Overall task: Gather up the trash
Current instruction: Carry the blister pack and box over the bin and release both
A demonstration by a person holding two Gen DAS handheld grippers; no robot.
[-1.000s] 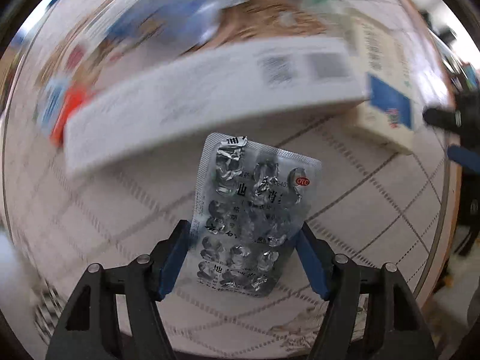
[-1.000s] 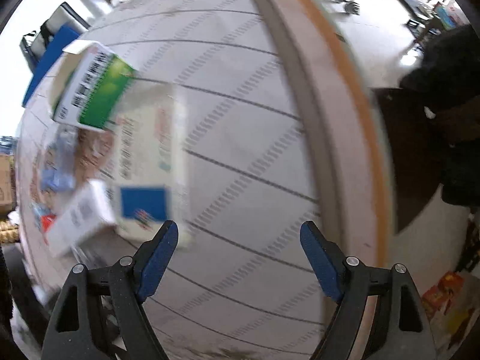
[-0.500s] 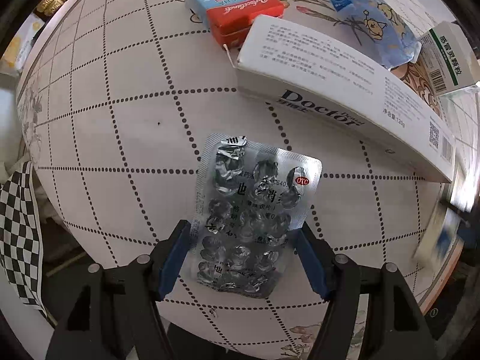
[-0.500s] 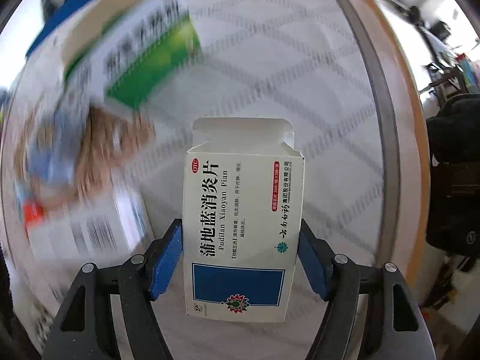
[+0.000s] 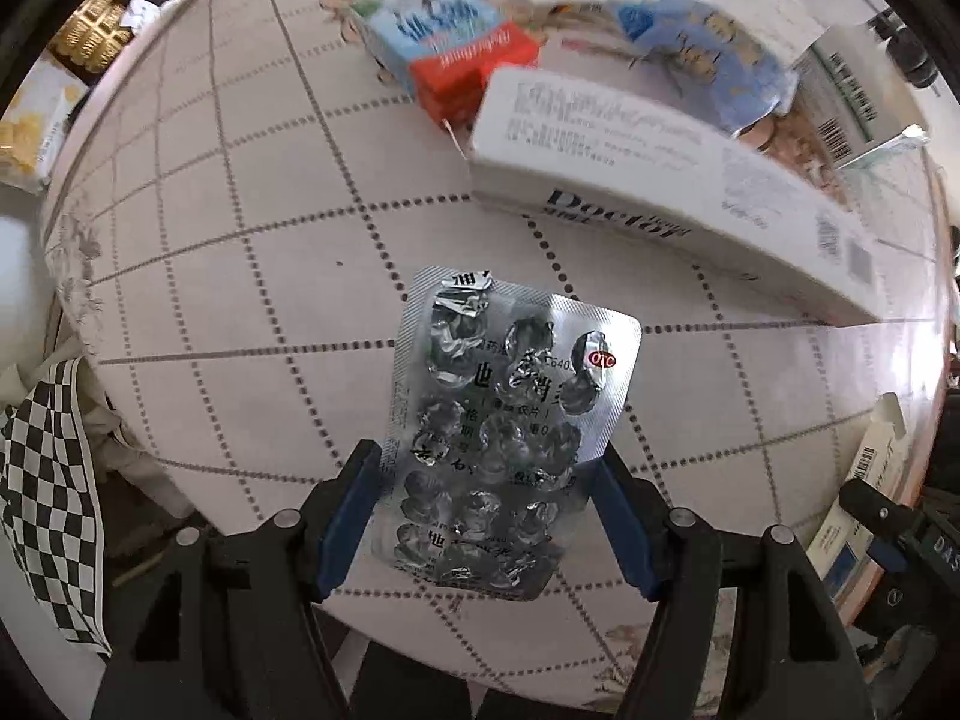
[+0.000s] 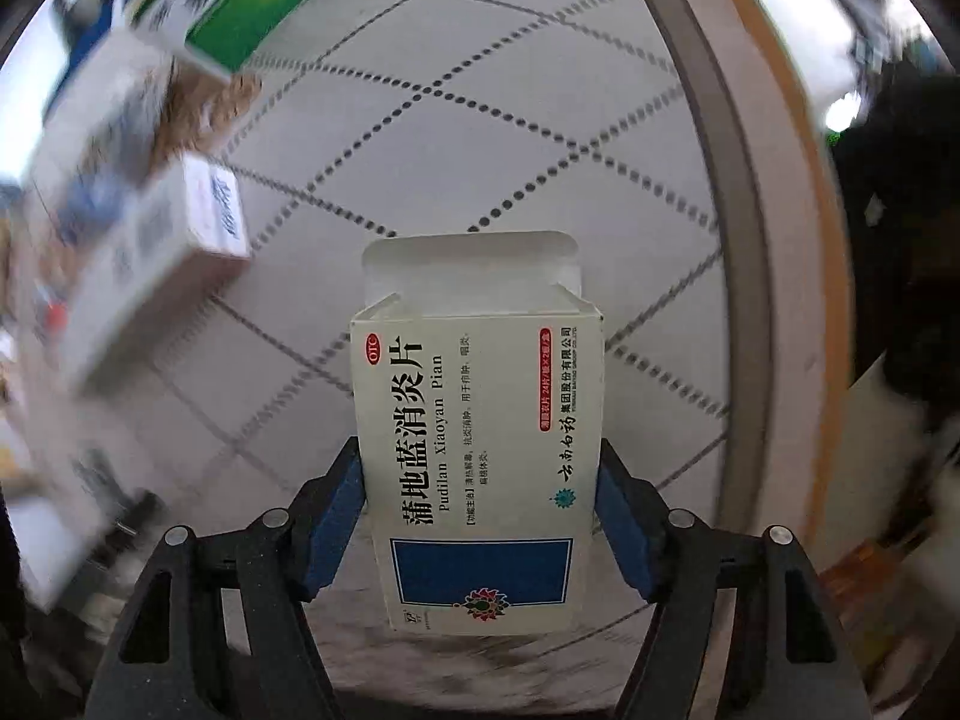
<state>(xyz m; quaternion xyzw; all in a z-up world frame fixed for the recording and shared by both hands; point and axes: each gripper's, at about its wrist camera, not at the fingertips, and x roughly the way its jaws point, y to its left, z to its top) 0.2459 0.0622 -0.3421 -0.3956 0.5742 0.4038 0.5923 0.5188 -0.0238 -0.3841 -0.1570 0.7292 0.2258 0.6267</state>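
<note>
My left gripper [image 5: 489, 516] is shut on an empty silver blister pack [image 5: 510, 414] and holds it above the tablecloth. My right gripper [image 6: 480, 522] is shut on a white and blue medicine box [image 6: 480, 468] with its top flap open. That box and the right gripper also show at the right edge of the left wrist view [image 5: 864, 498]. A long white "Doctor" box [image 5: 660, 192] lies on the table ahead of the left gripper.
A red and blue carton [image 5: 456, 54], a blue wrapper [image 5: 708, 54] and a green and white box [image 5: 852, 102] lie beyond the long box. In the right wrist view a green and white box [image 6: 240, 6] and a white box [image 6: 156, 258] are at left. The table edge [image 6: 756, 300] runs down the right.
My right gripper went from open and empty to shut on the medicine box and lifted it. My left gripper kept the blister pack while swinging across the table.
</note>
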